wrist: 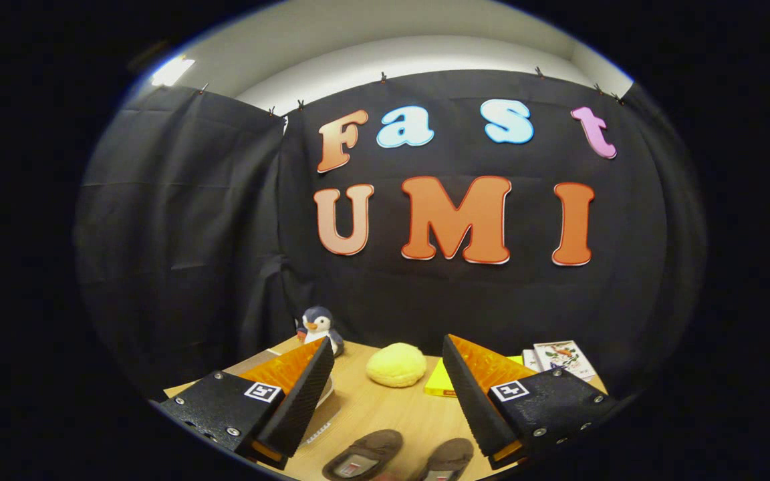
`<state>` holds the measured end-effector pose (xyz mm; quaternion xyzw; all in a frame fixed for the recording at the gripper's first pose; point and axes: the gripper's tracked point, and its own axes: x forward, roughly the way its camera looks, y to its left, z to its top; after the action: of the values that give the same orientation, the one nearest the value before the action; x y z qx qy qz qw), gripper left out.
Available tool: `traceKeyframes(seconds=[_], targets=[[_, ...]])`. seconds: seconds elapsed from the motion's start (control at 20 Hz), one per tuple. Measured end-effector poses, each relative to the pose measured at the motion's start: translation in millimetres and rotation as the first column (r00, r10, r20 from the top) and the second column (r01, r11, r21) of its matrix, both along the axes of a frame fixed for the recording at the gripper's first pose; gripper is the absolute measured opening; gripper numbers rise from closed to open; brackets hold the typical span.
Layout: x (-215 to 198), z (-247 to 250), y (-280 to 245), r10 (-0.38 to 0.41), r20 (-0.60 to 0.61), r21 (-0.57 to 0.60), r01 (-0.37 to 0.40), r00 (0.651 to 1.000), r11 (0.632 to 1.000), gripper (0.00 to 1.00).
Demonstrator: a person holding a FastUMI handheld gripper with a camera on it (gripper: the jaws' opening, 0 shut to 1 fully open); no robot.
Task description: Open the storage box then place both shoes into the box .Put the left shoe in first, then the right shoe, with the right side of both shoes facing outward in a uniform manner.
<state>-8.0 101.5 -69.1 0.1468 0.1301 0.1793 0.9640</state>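
Gripper (385, 391) spread wide, holding nothing, 2 brown shoes (363, 455) seemingly just below its fingers.

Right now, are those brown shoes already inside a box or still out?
Out. Both shoes lie on the bare wooden table, between the open tool's fingers, which touch nothing.

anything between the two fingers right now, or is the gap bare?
Gripper view: the gripper is open, holding nothing. In the gap lie two brown shoes on the wooden table, near the finger bases, with a yellow bun beyond the fingertips.
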Motion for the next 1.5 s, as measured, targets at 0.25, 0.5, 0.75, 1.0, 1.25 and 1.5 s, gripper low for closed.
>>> traceKeyframes(seconds=[0.25,0.5,0.75,1.0,1.25,1.5], targets=[[-14.0,-28.0,48.6,0.177,-0.143,0.17,-0.152,0.974,0.974,0.98],[-30.0,-65.5,101.3,0.382,-0.305,0.387,-0.253,0.872,0.887,0.98],[-54.8,-112.4,149.3,0.557,-0.4,0.55,-0.296,0.728,0.781,0.98],[-75.3,-154.3,184.8,0.677,-0.451,0.674,-0.276,0.581,0.685,0.98],[-80.6,-179.4,214.8,0.758,-0.435,0.789,-0.199,0.486,0.581,0.98],[-87.3,-181.0,235.5,0.82,-0.382,0.872,-0.129,0.426,0.473,0.97]])
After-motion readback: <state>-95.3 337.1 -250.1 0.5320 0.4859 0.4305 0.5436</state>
